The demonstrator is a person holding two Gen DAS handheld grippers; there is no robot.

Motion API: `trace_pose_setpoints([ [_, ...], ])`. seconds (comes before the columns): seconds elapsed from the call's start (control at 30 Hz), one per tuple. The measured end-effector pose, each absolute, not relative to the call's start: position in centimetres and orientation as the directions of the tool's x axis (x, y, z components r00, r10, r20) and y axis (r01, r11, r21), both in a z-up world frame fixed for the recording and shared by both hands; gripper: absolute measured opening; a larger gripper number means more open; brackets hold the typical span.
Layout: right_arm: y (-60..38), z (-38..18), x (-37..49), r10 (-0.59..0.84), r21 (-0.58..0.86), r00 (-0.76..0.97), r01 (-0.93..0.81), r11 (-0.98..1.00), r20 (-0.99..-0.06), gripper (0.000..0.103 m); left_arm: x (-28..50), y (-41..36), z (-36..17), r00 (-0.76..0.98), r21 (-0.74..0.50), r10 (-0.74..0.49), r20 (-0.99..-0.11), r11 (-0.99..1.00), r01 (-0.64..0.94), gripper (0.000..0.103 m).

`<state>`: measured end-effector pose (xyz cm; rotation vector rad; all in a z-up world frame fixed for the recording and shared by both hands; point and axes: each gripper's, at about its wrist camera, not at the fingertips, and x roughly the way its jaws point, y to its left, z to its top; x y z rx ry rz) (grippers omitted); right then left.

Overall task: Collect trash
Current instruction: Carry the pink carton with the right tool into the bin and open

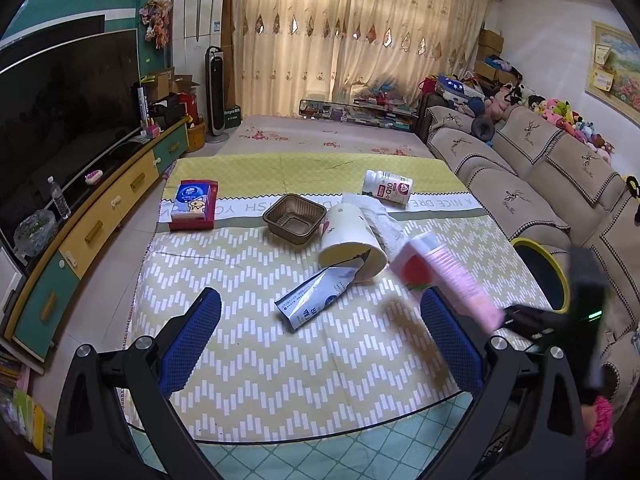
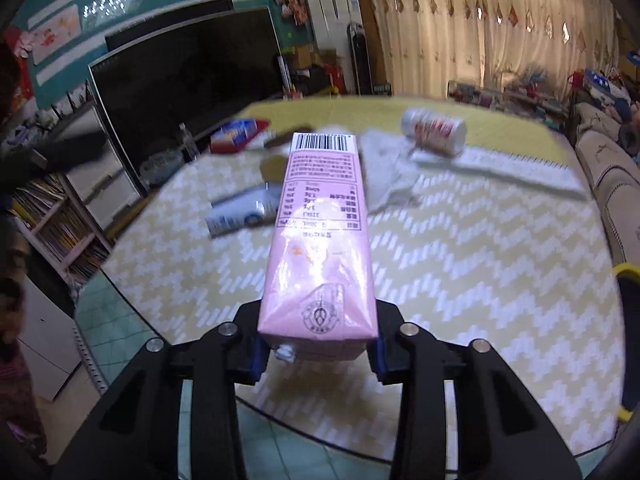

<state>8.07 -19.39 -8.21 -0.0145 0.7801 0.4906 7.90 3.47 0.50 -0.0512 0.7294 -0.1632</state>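
One pink carton (image 2: 318, 240), pinched in the right gripper (image 2: 318, 354) jaws, tilted above the counter (image 1: 280, 360); one cup (image 1: 352, 240), one pouch (image 1: 316, 300); left gripper (image 1: 320, 332) jaws spread, empty

Cream curtains (image 1: 352, 40), beige sofa (image 1: 520, 168), dark television (image 1: 68, 108), teal wall (image 1: 72, 0).

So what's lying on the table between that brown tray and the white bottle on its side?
In the left wrist view, the tipped paper cup and crumpled tissue lie between the brown tray and the white bottle.
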Motion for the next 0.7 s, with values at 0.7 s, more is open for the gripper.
trace_pose_setpoints([
  [0.7, -35.5, -5.1, 7.4, 0.226, 0.186, 0.727, -0.137, 0.973, -0.648, 0.037, 9.9, -1.5, -0.5, 0.694, -0.115, -0.229, -0.682, 0.971, 0.208, 0.098],
])
